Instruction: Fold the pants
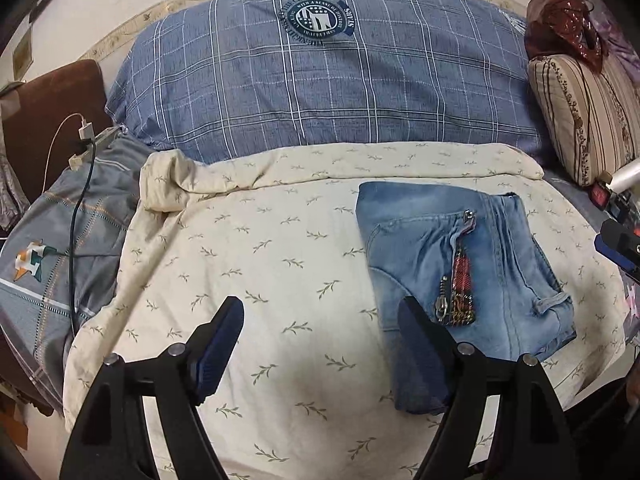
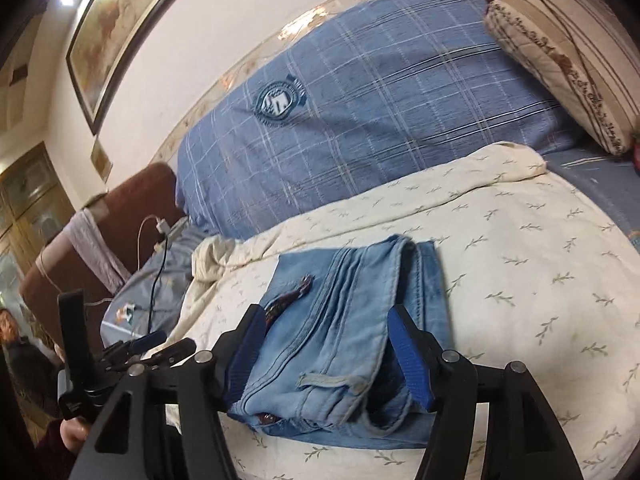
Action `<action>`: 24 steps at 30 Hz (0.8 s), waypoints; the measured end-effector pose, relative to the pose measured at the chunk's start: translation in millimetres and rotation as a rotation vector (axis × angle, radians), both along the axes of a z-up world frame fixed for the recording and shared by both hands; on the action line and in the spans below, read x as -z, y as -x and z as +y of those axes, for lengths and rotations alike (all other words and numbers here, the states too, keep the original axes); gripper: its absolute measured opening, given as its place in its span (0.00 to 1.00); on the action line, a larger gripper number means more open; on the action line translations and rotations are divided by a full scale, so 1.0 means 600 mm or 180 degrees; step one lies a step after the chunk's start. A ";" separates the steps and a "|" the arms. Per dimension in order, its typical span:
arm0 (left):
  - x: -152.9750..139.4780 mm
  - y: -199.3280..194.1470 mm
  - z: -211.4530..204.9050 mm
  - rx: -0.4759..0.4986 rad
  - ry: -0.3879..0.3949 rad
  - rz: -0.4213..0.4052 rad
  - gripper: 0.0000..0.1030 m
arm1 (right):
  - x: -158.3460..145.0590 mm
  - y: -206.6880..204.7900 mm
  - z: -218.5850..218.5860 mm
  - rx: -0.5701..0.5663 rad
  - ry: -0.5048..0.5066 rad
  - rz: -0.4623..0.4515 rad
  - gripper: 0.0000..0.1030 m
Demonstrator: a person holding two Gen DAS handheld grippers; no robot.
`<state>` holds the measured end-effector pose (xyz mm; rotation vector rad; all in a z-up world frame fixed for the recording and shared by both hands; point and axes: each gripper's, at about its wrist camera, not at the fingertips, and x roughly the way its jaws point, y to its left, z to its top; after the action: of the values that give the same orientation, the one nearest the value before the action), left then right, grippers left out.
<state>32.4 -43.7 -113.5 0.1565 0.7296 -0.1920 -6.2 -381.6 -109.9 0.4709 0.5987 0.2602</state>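
1. Left wrist view: the left gripper [image 1: 320,344] is hovering with fingers released, nothing between them; the folded jeans [image 1: 460,276] are lying on the cream sheet [image 1: 248,240], just beyond the right finger.
2. Right wrist view: the right gripper [image 2: 332,344] is straddling the jeans' [image 2: 344,312] near end, fingers spread, pads not pressing the denim.

It was a home bedroom. A bed [image 1: 304,264] with a leaf-print cover lay ahead of the left gripper [image 1: 320,344]. Beyond stood a blue plaid pillow [image 1: 320,80] and a framed picture [image 2: 120,28].
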 end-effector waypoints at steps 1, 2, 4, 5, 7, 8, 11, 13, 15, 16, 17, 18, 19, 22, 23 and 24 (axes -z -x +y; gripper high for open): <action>-0.001 -0.001 -0.001 0.0005 -0.0008 -0.0008 0.78 | -0.002 0.000 -0.007 0.0031 -0.0020 0.0007 0.65; 0.000 -0.002 -0.002 0.0008 -0.0013 -0.0011 0.78 | -0.001 0.000 -0.016 0.0063 -0.0065 0.0020 0.65; 0.000 -0.004 -0.004 0.0018 -0.0014 -0.0005 0.78 | 0.001 -0.003 -0.029 0.0101 -0.0156 0.0063 0.66; 0.001 -0.007 -0.005 0.0024 0.0001 0.0005 0.78 | 0.003 -0.004 -0.037 0.0132 -0.0188 0.0086 0.66; 0.002 -0.010 -0.006 0.0046 0.0043 0.0032 0.78 | 0.007 -0.008 -0.050 0.0175 -0.0246 0.0133 0.66; 0.004 -0.013 -0.007 0.0057 0.0070 0.0054 0.78 | 0.011 -0.011 -0.056 0.0183 -0.0290 0.0171 0.67; 0.008 -0.018 -0.012 0.0068 0.0100 0.0093 0.78 | 0.020 -0.018 -0.068 0.0212 -0.0324 0.0275 0.67; 0.010 -0.022 -0.016 0.0083 0.0116 0.0108 0.78 | 0.024 -0.021 -0.071 0.0220 -0.0302 0.0307 0.67; 0.013 -0.026 -0.021 0.0106 0.0131 0.0128 0.78 | 0.028 -0.024 -0.073 0.0216 -0.0295 0.0339 0.67; 0.014 -0.028 -0.024 0.0117 0.0133 0.0142 0.78 | 0.031 -0.026 -0.073 0.0211 -0.0297 0.0357 0.67; 0.016 -0.029 -0.026 0.0122 0.0132 0.0152 0.78 | 0.033 -0.027 -0.075 0.0205 -0.0303 0.0376 0.67; 0.018 -0.032 -0.029 0.0128 0.0136 0.0164 0.78 | 0.036 -0.030 -0.074 0.0196 -0.0308 0.0400 0.67; 0.019 -0.033 -0.030 0.0135 0.0145 0.0174 0.78 | 0.038 -0.032 -0.073 0.0185 -0.0309 0.0424 0.67; 0.023 -0.039 -0.035 0.0160 0.0166 0.0218 0.78 | 0.043 -0.038 -0.070 0.0165 -0.0285 0.0472 0.67; 0.024 -0.040 -0.036 0.0163 0.0167 0.0227 0.78 | 0.044 -0.039 -0.069 0.0154 -0.0284 0.0479 0.67; 0.024 -0.042 -0.037 0.0169 0.0170 0.0233 0.78 | 0.045 -0.041 -0.069 0.0146 -0.0284 0.0484 0.67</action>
<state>57.6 -65.8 -128.2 0.1185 0.7927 -0.2686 18.3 -422.9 -136.7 0.5935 0.7257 0.2093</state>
